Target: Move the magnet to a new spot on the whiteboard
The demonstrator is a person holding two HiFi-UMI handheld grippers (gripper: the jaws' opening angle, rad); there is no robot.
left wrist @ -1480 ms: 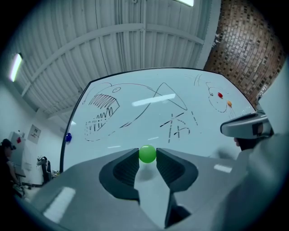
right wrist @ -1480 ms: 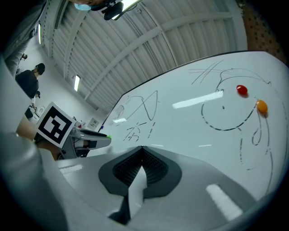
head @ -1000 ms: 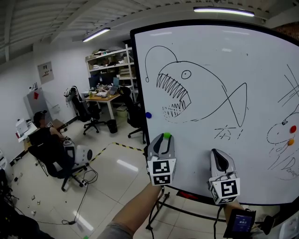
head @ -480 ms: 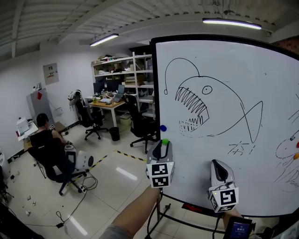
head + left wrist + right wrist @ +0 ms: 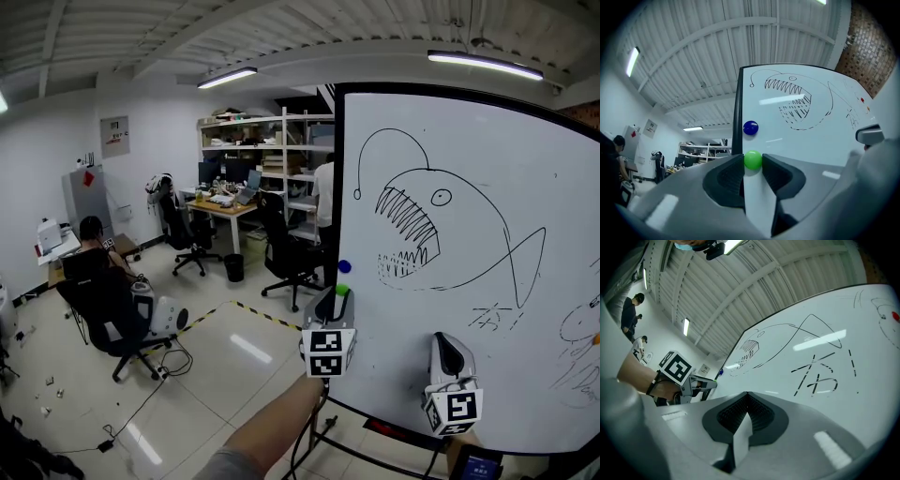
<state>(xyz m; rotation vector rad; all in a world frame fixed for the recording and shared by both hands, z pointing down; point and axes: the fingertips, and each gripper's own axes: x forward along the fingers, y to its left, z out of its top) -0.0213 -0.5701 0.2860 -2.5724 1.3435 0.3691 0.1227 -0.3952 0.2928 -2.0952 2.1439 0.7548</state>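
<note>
The whiteboard (image 5: pixel 487 234), with a fish drawn on it, fills the right of the head view. My left gripper (image 5: pixel 337 297) is shut on a green ball magnet (image 5: pixel 342 290), held close to the board's left edge. In the left gripper view the green magnet (image 5: pixel 753 160) sits pinched between the jaw tips, just below a blue magnet (image 5: pixel 750 127) that is stuck on the board. Whether the green magnet touches the board I cannot tell. My right gripper (image 5: pixel 450 353) hangs lower right, in front of the board, jaws shut on nothing (image 5: pixel 747 394).
A red magnet (image 5: pixel 895 316) sits far right on the board. Behind the board's left edge lies an office: a seated person (image 5: pixel 92 267), swivel chairs, a desk (image 5: pixel 225 202), shelves, a standing person (image 5: pixel 324 199). The board's stand legs (image 5: pixel 323 427) are below my left arm.
Both grippers have slid left along the board. The green magnet, held in the left gripper, is now almost straight below the blue magnet. The head view has swung left.
</note>
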